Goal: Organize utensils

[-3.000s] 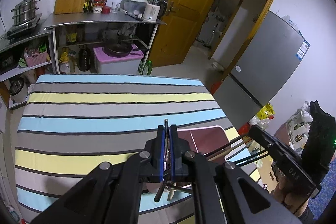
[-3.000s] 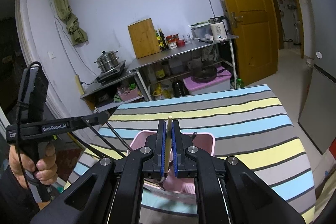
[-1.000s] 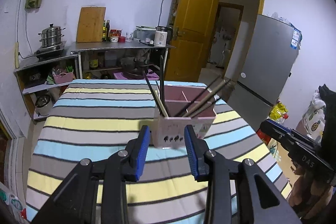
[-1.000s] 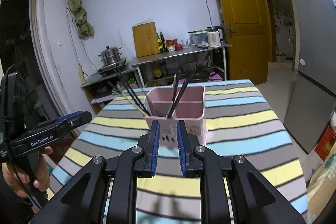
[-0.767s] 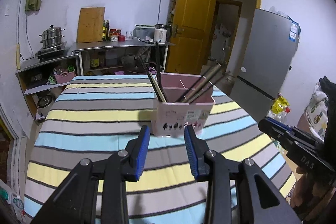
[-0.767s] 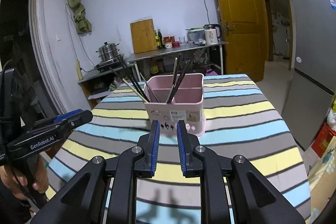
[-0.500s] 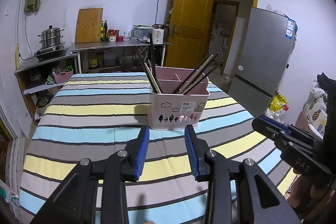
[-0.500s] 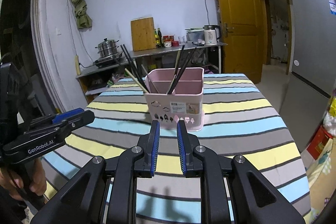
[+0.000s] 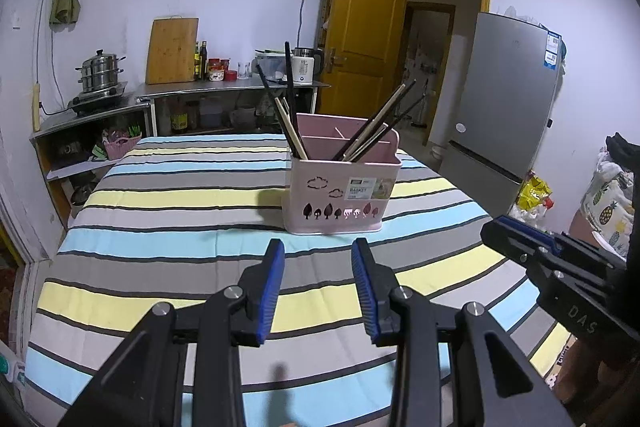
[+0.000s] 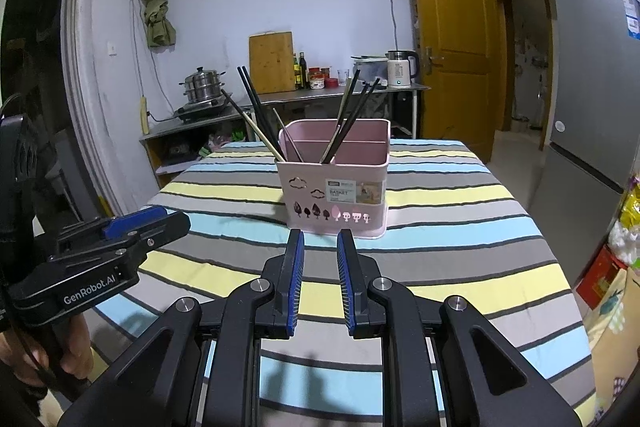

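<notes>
A pink utensil basket (image 9: pixel 340 191) stands on the striped table (image 9: pixel 180 195), also in the right wrist view (image 10: pixel 334 187). Several dark and pale chopsticks (image 9: pixel 290 119) lean out of its compartments, some to the left (image 10: pixel 256 115), some to the right (image 10: pixel 350 115). My left gripper (image 9: pixel 318 279) is open and empty, a short way in front of the basket. My right gripper (image 10: pixel 320 271) is open and empty, close in front of the basket. Each gripper shows from the side in the other's view: the right one (image 9: pixel 548 267) and the left one (image 10: pixel 108 247).
A steel counter (image 9: pixel 224 91) with a cutting board (image 9: pixel 172 51), bottles and a kettle stands behind the table. A steamer pot (image 9: pixel 98 73) sits on a lower shelf at left. An open yellow door (image 9: pixel 368 39) and a grey fridge (image 9: pixel 504 99) are at right.
Both grippers let go of the chopsticks they held over the basket, opened, and drew back and down from it. The chopsticks now stand in the basket.
</notes>
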A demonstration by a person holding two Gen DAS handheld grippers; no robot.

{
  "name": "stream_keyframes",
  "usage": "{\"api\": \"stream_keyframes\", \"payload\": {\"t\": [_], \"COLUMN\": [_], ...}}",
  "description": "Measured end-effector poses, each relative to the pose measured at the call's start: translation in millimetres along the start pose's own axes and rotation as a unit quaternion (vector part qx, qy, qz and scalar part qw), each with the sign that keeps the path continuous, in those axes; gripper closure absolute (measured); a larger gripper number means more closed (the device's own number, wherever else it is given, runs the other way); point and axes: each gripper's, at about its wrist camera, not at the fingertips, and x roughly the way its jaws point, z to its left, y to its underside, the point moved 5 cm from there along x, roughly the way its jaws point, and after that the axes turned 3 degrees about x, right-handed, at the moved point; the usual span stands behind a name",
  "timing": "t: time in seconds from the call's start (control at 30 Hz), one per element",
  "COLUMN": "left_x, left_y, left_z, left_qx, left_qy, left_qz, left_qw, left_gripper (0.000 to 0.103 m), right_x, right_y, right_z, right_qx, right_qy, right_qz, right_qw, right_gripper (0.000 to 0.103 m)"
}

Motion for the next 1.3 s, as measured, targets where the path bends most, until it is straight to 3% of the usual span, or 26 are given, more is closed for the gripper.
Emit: {"api": "stream_keyframes", "payload": {"t": [1.3], "left_x": [6], "left_y": [17], "left_z": [0], "left_qx": [0.001], "left_qy": [0.002], "left_qz": [0.019], "left_qw": [0.9998], "left_gripper": [0.067], "right_x": [8], "right_y": [8], "right_z": [7], "right_qx": [-0.001], "right_qy": [0.004], "right_qz": [0.006], "right_qw": [1.000], "right_gripper": [0.085]}}
